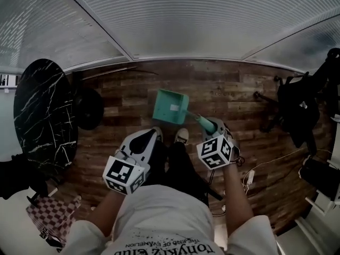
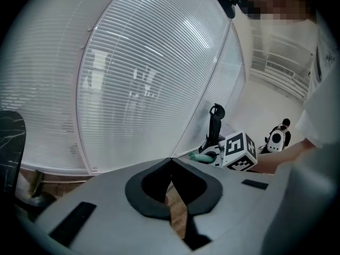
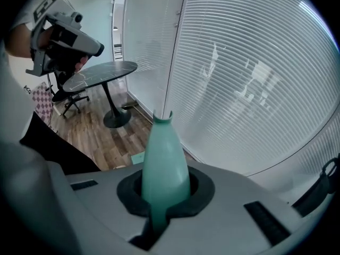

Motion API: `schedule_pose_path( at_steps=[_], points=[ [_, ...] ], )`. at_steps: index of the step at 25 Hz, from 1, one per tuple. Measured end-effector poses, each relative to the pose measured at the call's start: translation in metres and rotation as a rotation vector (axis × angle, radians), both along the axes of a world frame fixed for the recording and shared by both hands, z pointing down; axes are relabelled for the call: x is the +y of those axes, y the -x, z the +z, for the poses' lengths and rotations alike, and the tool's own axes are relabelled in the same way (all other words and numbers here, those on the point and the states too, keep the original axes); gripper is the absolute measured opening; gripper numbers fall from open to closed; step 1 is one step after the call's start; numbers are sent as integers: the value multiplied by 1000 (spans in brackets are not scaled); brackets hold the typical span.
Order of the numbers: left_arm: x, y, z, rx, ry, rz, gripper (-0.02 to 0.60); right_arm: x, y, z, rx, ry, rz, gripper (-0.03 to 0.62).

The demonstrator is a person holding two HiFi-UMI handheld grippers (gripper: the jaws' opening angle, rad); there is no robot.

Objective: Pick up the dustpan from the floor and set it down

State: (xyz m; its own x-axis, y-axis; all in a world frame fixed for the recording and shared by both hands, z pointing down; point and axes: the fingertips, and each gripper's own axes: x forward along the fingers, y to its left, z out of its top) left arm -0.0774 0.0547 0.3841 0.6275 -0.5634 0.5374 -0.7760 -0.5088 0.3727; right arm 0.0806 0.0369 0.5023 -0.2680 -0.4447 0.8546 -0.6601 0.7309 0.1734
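Observation:
The teal dustpan hangs just above the wooden floor in front of the person's shoes, its pan towards the glass wall. Its tapered handle runs back into my right gripper, which is shut on it. In the right gripper view the handle fills the gap between the jaws of the right gripper, and a corner of the pan shows below. My left gripper hovers to the left of the dustpan, shut and holding nothing. In the left gripper view its jaws meet at the tip of the left gripper.
A round black marble table stands at the left, with a dark chair base beside it. A checkered bag lies at the lower left. At the right are a chair draped in black and a cable with a plug strip. Ribbed glass walls close off the far side.

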Motion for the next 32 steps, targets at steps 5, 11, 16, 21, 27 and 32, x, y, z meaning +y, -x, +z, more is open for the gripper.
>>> schedule_pose_path(
  at_steps=[5,11,16,21,27,32],
  points=[
    [-6,-4,6,7,-8,4,23,-13,-5,26,-2,7,20,25],
    [-8,-3,17,23,-7,4,23,-31,-1,53,12,11,25,25],
    [-17,-7,30,24,12,9,23,-44,-2,77,22,14,24,25],
    [-25,-7,40,38,19,7,23,-52,-4,100,19,22,43,25],
    [-33,-4,57,46,34,-9,23,-59,-6,119,15,36,54,25],
    [-30,-3,71,48,66,-16,23,-61,-11,132,28,34,57,25]
  ],
)
